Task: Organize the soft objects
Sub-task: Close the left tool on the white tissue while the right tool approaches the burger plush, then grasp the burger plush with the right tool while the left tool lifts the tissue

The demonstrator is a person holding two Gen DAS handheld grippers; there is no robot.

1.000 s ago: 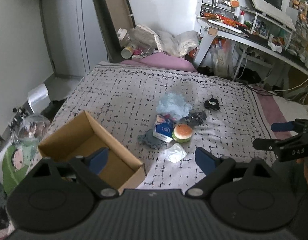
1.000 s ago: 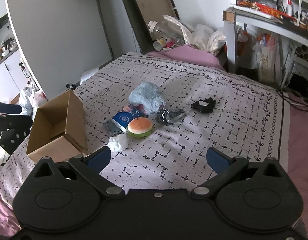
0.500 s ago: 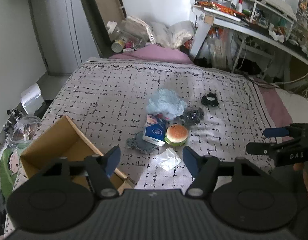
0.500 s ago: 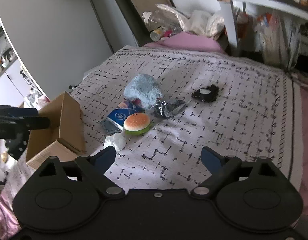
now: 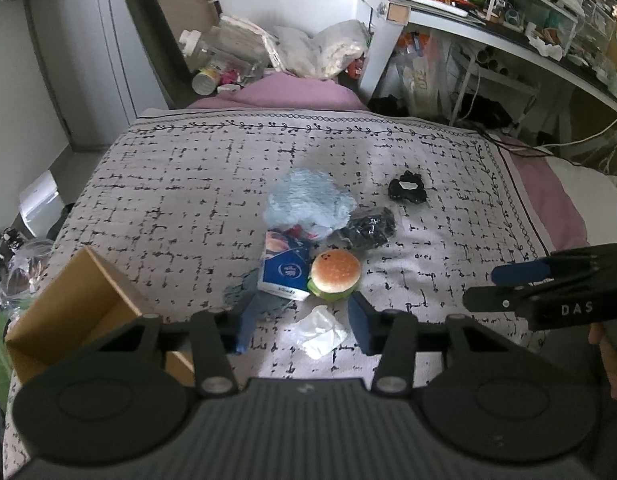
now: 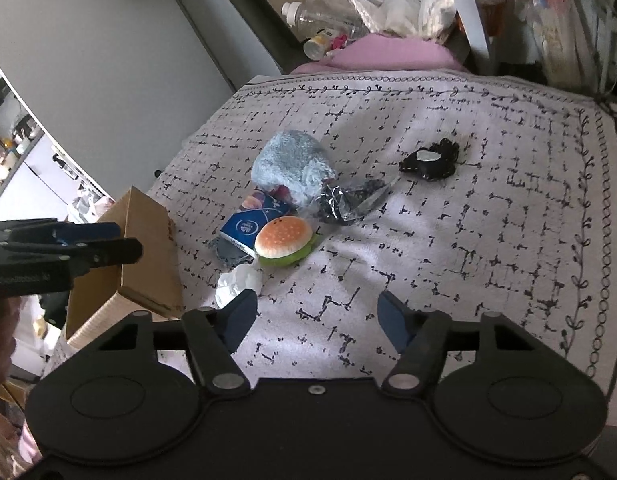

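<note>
the soft things lie in one loose pile at the middle of the bed [image 5: 180, 184], and that is where we are heading. nearest to us is a crumpled white tissue [image 5: 322, 330], just this side of a squishy burger toy [image 5: 335, 274] and a blue-and-white packet [image 5: 284, 274] that lies over a flat grey cloth [image 5: 238, 292]. behind these sits a fluffy pale-blue plush [image 5: 308, 200], with a crinkly clear bag of dark bits [image 5: 368, 226] to its right, and a black scrunchie-like piece [image 5: 407, 191] lies apart, farther right. we count seven things, one of each kind, and none in the box that we can see.

the open cardboard box [image 5: 80, 300] stands at the near left edge of the bed, beside the pile, so we judge it is meant as the bin for the short carry.

our left gripper [image 5: 302, 322] hangs above the tissue with its jaws closing; in its view the tissue shows in the gap between them, yet the pads do not touch it, so nothing is grasped. our right gripper [image 6: 318, 318] hangs over bare cover to the right of the pile, jaws also closing and empty, the tissue [image 6: 236, 282] just off its left finger. we count two grippers, both angled down at the bed. the tissue looks to be the first pick, being light and nearest.
</note>
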